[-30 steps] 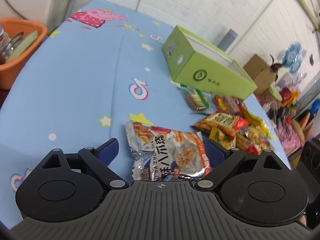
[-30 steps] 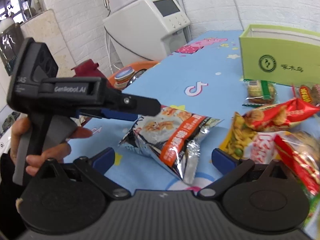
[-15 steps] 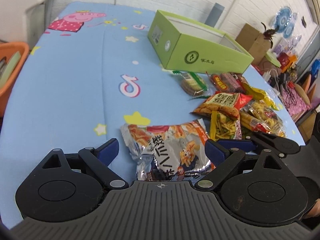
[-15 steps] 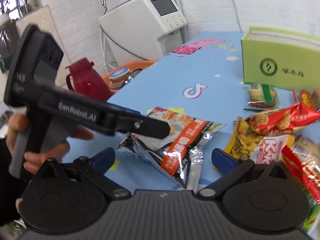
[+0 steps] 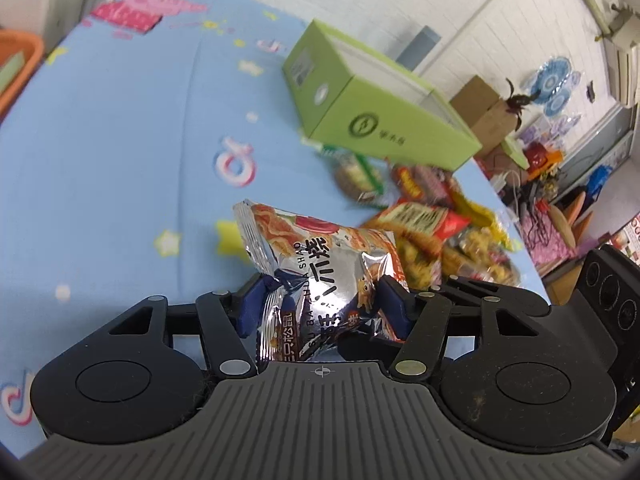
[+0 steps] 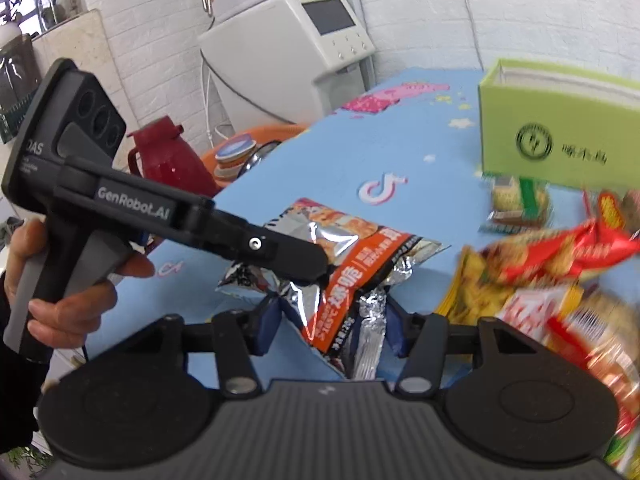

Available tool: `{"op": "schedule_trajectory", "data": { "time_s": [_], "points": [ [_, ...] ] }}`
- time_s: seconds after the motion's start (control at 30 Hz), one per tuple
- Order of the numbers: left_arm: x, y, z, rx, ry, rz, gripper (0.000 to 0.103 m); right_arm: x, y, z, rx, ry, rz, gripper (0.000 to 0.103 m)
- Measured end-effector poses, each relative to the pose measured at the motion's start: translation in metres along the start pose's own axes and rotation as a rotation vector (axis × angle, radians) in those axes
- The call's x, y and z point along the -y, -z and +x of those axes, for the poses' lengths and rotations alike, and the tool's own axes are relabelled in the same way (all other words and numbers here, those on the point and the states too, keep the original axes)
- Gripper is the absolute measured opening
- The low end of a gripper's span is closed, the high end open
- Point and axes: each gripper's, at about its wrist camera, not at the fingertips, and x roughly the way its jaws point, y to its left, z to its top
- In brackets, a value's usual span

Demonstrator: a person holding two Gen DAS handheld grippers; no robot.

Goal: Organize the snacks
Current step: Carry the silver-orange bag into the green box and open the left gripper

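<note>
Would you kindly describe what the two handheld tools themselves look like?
Both are matte black. The right tool and the left tool have blue finger pads and silver pivot pins. The left one's side reads "GenRobot.AI" in white, above a grey pistol grip; a dark sleeve shows.

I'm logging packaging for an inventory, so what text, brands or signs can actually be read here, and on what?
"GenRobot.AI": side of the left gripper.
"SU BA ZHUA SHAO", beside large Chinese characters: silver snack bag.
Round logo with small characters, too blurred to read: green box.
Musical-note logo, no words: blue tablecloth.
Other snack packets: blurred, unreadable.
</note>
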Motion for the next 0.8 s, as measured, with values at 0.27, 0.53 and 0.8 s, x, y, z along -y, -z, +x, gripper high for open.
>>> {"op": "schedule_trajectory", "data": {
  "time_s": [0.27, 0.53, 0.8],
  "points": [
    [0.054, -0.108, 0.032, 0.092, 0.040, 0.050, 0.049, 0.053, -0.089, -0.023, 0.091, 0.094, -0.095, 0.065],
    [0.068, -0.210, 0.135, 0.042, 0.053, 0.047, 0.052, 0.154, -0.167, 0.008, 0.041, 0.206, -0.078, 0.070],
    [0.053, -0.222, 0.178, 0.028, 0.018, 0.047, 0.067, 0.206, -0.168, 0.050, -0.035, 0.198, -0.043, 0.094]
  ]
}}
